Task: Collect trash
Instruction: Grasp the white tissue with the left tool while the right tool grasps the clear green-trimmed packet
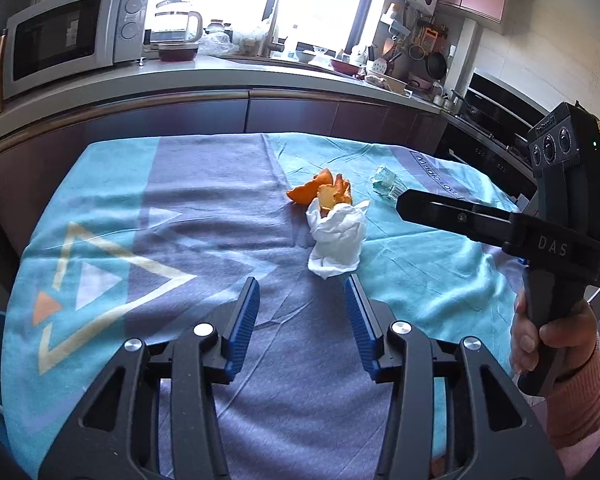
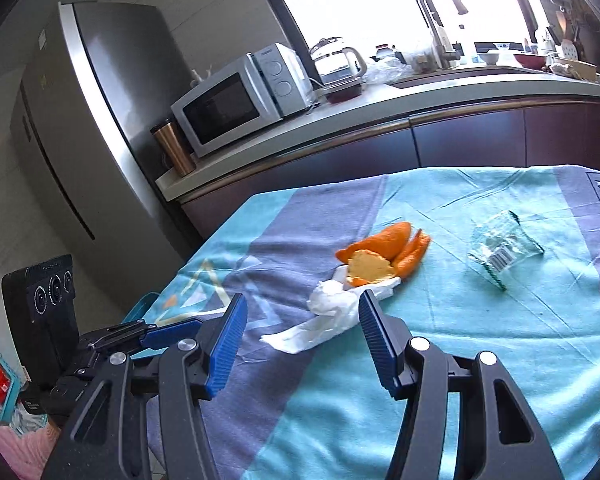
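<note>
Both tongs, left (image 1: 302, 294) and right (image 2: 302, 312), are held part-open and empty. At frame centre, orange peel (image 1: 320, 190) overlaps tissue (image 1: 336, 236); peel could be dropped if only tissue is pinched.

The right gripper (image 1: 400, 200) hid part of the clear wrapper (image 1: 386, 186) in the left wrist view, its own far finger out of sight behind the near one. The crumpled tissue (image 2: 336, 312) lay partly behind a blue pad (image 2: 374, 336) in the right wrist view. The orange peel (image 2: 384, 256) covered the tissue's far end. Lettering on the tablecloth (image 2: 460, 360) was cut off at the right edge. Small items on the far counter (image 1: 260, 68) blurred into window glare.
</note>
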The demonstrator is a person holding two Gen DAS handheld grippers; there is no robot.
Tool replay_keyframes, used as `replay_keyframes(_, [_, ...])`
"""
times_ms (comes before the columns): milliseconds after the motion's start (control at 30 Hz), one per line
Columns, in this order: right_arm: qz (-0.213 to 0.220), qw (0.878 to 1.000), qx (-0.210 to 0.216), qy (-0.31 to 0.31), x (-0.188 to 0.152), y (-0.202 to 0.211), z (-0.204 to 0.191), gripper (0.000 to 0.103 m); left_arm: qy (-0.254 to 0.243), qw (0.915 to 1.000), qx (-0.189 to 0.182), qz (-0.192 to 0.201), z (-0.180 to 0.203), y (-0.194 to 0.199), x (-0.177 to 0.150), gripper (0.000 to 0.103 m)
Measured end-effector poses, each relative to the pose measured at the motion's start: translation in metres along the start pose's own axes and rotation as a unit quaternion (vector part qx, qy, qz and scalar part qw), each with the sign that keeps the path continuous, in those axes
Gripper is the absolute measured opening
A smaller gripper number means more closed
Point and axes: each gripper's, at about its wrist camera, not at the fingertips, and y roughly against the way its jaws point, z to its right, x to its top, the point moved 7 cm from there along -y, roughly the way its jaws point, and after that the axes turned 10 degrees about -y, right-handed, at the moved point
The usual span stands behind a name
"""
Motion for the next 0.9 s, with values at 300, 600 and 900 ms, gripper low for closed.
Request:
replay_keyframes(300, [0.018,0.999,-0.033,-0.037,0.018,0.006,0.055,0.056,-0.019,0.9995,-0.012,-0.021,0.024,-0.04,0.021,0.048])
replay_keyframes(600, [0.027,0.992,-0.097,-0.075,0.046,-0.002,0.116,0.061,-0.033,0.9983,0.005,-0.047,0.027,-0.071,0.028,0.047])
replay_keyframes(900, [0.002,0.989,-0.131,-0.073,0.065,-0.026,0.144,0.076,-0.029,0.997,0.003,-0.071,0.027,-0.094,0.03,0.035])
